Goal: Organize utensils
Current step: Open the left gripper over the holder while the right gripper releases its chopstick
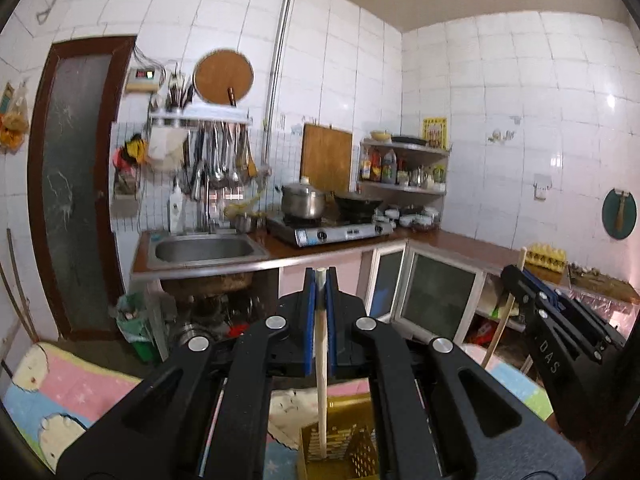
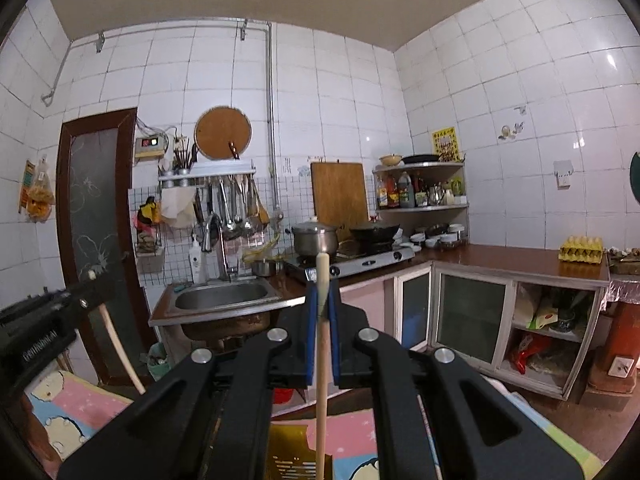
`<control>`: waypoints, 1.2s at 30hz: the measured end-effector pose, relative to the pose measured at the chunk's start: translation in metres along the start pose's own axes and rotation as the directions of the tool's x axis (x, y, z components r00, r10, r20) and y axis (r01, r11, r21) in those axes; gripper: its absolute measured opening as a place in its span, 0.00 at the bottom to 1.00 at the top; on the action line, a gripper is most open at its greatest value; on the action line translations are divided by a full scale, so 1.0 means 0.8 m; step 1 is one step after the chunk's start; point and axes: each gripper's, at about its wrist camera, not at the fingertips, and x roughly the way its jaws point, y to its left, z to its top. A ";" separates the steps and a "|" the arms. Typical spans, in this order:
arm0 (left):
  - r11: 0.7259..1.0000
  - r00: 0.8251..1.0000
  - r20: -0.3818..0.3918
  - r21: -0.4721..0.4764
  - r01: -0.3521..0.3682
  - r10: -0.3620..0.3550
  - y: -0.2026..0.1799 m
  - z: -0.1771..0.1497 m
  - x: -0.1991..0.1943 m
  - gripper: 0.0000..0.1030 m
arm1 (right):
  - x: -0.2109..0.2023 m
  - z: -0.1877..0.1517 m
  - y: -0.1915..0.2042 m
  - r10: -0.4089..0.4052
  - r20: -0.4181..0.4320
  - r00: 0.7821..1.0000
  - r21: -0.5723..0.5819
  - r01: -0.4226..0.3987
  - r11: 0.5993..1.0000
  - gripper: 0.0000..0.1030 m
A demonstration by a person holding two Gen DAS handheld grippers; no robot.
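Step in hand, by my read: carrying, mid-transfer. Each claw has one pale wooden stick, likely a chopstick, lifted over a yellow perforated holder that sits low on a pastel cartoon mat.

Left claw (image 1: 319,280): closed tight on the left chopstick (image 1: 321,364), blue pads pinching it near its top end, stick hanging roughly upright. Its lower end reaches down into or just in front of the yellow utensil holder (image 1: 340,440); can't tell which.

Right claw (image 2: 322,294): also clamped shut, on the right chopstick (image 2: 321,380), rounded top poking a little above the pads, shaft running down toward the holder, out of frame at the bottom edge. In the left wrist view the same claw shows at right, stick gripped at a slant.

Next move probably calls for lining each stick over a holder slot, lowering it upright, then opening the pads. Risk: a stick tilts and catches the rim.

Kitchen table with sink (image 1: 204,249) and stove (image 1: 332,230) is well beyond, not involved.
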 end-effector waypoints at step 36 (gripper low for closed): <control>0.988 0.925 -0.345 0.038 -0.151 0.155 0.077 -0.154 -0.097 0.95 | -0.103 -0.190 -0.074 -0.073 -0.525 0.848 -0.021 0.073 0.997 0.54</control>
